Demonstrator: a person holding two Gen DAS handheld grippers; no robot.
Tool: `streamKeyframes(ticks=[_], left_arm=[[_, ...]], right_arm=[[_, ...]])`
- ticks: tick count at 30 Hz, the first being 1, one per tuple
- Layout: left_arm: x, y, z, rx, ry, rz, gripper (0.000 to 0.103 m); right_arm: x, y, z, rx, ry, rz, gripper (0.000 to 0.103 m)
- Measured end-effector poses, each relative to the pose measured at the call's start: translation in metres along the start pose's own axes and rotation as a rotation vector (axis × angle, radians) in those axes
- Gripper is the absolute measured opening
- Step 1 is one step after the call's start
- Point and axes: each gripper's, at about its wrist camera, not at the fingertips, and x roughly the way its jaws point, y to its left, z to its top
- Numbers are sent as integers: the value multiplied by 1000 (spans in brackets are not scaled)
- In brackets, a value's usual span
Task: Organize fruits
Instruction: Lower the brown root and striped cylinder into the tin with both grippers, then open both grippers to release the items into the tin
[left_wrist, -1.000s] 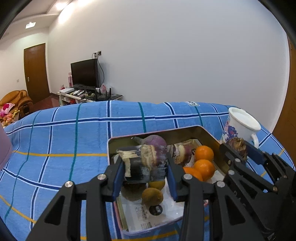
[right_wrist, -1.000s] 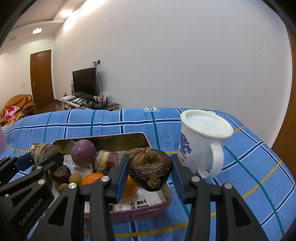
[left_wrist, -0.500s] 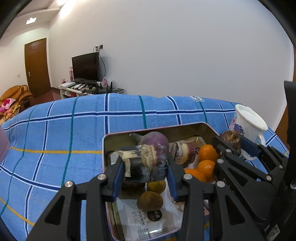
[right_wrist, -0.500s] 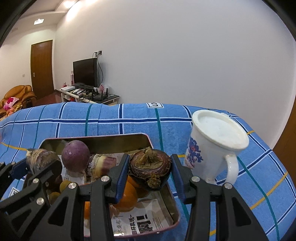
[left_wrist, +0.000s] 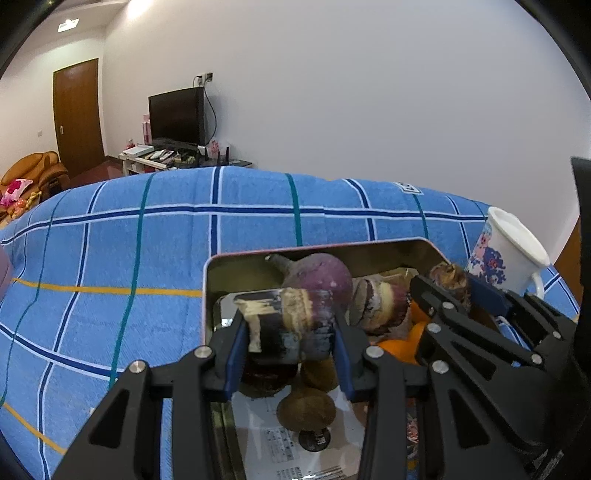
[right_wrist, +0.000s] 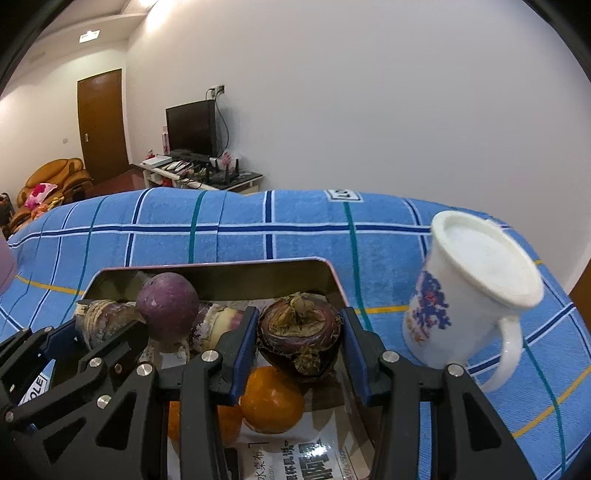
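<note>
Above a metal tin (left_wrist: 221, 273) on a blue plaid cloth (left_wrist: 110, 251), the left gripper (left_wrist: 290, 338) pinches a short, dark, peeling piece of sugarcane (left_wrist: 286, 323) between its blue pads, while the right gripper (right_wrist: 300, 345) clamps a dark purple mangosteen (right_wrist: 299, 338) the same way. Both pieces hang over the tin's open top. Beneath them, on printed paper lining the tin, lie a brown kiwi (left_wrist: 306, 408) and oranges (right_wrist: 271, 398); farther back sit a second banded cane piece (left_wrist: 378, 304) and a round purple fruit (right_wrist: 168, 304) against the tin's far wall. Just right of the tin stands a white mug (right_wrist: 469, 295) with a blue floral print. Beyond the table, a television (right_wrist: 190, 127) stands against the white wall near a brown door (right_wrist: 101, 123).
</note>
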Motion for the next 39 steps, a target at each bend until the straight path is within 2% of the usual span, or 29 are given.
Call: streamKeyframes(ticks=[9,20,24,26,31,35,38,39], left_arm=[[0,1,0,-3,-6,6,42],[-4,0,-2,5,-13,7,42],[-9,1,-3,-3,-27,6,47],[-16,0,-3,9,-58,18,50],[-28,0,-7,27,-110,65,69],[-39,5,-8,13,-141,61,76],[-48,9,-9,-3,-173,72,93],[-51,11,-10,-11,-185,77,102]], right_arm=[[5,3,0,-14,5,54,47],[4,-7,-4,38,0,191,47],[4,-12,-4,57,-2,216,47],[4,-16,-3,75,-5,234,48],[5,-23,-5,126,-7,273,48],[3,-28,-5,159,-15,314,52],[-3,-34,-6,194,-27,353,60],[-4,-37,-6,212,-32,368,63]])
